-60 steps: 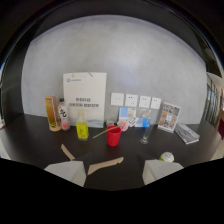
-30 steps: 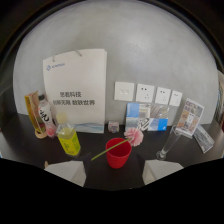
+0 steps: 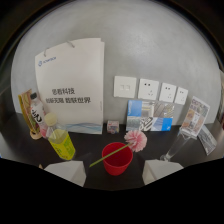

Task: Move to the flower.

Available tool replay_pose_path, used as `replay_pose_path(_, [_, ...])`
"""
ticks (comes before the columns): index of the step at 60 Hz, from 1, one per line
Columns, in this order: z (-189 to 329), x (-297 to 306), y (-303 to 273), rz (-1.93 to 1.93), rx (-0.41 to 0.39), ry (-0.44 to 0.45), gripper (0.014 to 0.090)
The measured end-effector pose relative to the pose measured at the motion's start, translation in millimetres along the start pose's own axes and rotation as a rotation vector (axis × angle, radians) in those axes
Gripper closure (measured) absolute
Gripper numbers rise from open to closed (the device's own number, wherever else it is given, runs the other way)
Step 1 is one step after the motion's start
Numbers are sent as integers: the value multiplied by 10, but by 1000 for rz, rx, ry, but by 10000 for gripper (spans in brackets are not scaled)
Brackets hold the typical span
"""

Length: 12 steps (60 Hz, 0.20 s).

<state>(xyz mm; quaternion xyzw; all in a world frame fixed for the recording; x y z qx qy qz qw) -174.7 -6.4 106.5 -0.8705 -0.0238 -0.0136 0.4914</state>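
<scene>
1. Dark surface [image 3: 90,145] carries all items; it meets a grey wall at the back.
2. Red cup [image 3: 117,157] stands just ahead of the fingers, a pink flower [image 3: 135,140] resting in it, stem tilted over the rim.
3. Yellow bottle [image 3: 58,137] stands left of the cup.
4. White paper bag [image 3: 72,85] stands upright against the wall.
5. Clear glass [image 3: 175,147] stands right of the cup.
6. Small cube [image 3: 113,127] sits beside the bag's base.

tongs [image 3: 111,174] tips cut off at bottom edge, bag [image 3: 72,85] print too small to read.
</scene>
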Motion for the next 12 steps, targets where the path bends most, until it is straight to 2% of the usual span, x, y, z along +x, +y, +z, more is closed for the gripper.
replay_pose_path(12, [14, 19, -22, -4, 4, 4, 193])
